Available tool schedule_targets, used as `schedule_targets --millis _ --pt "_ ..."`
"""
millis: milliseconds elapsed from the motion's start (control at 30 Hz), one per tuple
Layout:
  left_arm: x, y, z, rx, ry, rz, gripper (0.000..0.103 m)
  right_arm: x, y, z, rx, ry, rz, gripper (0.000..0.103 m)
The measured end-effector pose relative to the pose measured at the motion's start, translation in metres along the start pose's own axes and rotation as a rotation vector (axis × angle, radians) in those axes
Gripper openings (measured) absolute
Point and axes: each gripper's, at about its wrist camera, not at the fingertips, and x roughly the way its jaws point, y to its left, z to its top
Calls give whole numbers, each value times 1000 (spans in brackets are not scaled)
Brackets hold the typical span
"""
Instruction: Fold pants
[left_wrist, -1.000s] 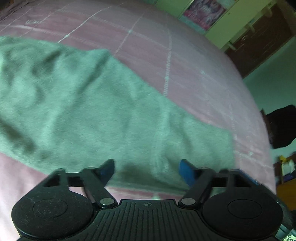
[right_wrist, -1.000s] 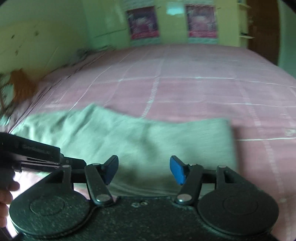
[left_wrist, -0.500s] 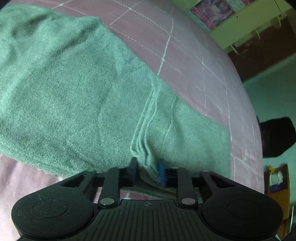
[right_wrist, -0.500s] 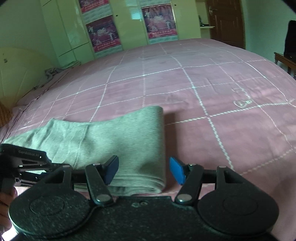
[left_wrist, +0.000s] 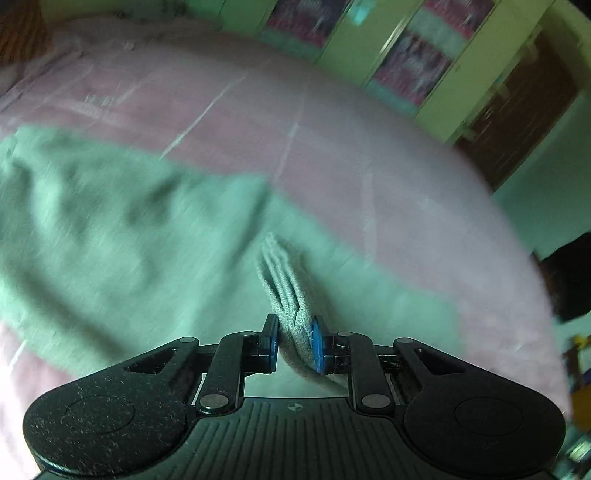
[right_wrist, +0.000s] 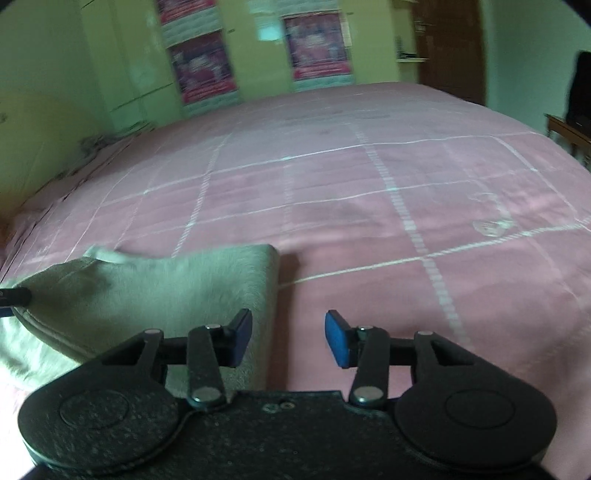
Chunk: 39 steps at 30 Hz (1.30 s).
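Grey-green pants (left_wrist: 110, 236) lie folded on a pink bed. My left gripper (left_wrist: 294, 341) is shut on the pants' ribbed edge (left_wrist: 284, 291) and holds that edge lifted off the rest of the cloth. In the right wrist view the pants (right_wrist: 155, 291) lie at the lower left, with their folded right end just left of centre. My right gripper (right_wrist: 289, 338) is open and empty, just above the bed at that folded end; its left finger (right_wrist: 242, 328) is over the cloth. The left gripper's tip (right_wrist: 14, 295) shows at the far left edge.
The pink checked bedspread (right_wrist: 369, 206) stretches far and right of the pants. Green cupboards with posters (right_wrist: 317, 48) stand behind the bed, a dark wooden door (left_wrist: 517, 110) to the right. A dark object (left_wrist: 569, 273) sits off the bed's right side.
My left gripper closed on the pants' ribbed edge and has raised it off the bed. My right gripper stayed open and shifted right to the pants' folded end.
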Motion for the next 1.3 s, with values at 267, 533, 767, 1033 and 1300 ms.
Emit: schedule_targets --millis 267,533,767,1033,1300 --pt "-6 4 -12 13 -34 60 28 44 64 -23 -234 161 -3 45" --pt "48 -26 -10 84 86 74 28 45 75 -6 -194 114 10 44" --pt "26 -14 -4 15 42 43 28 52 80 -3 -232 168 11 45" --pt "5 13 -16 -5 43 88 28 50 102 -22 -317 173 -1 46" --pt "-5 32 -31 40 46 178 28 36 106 -29 -298 160 19 52"
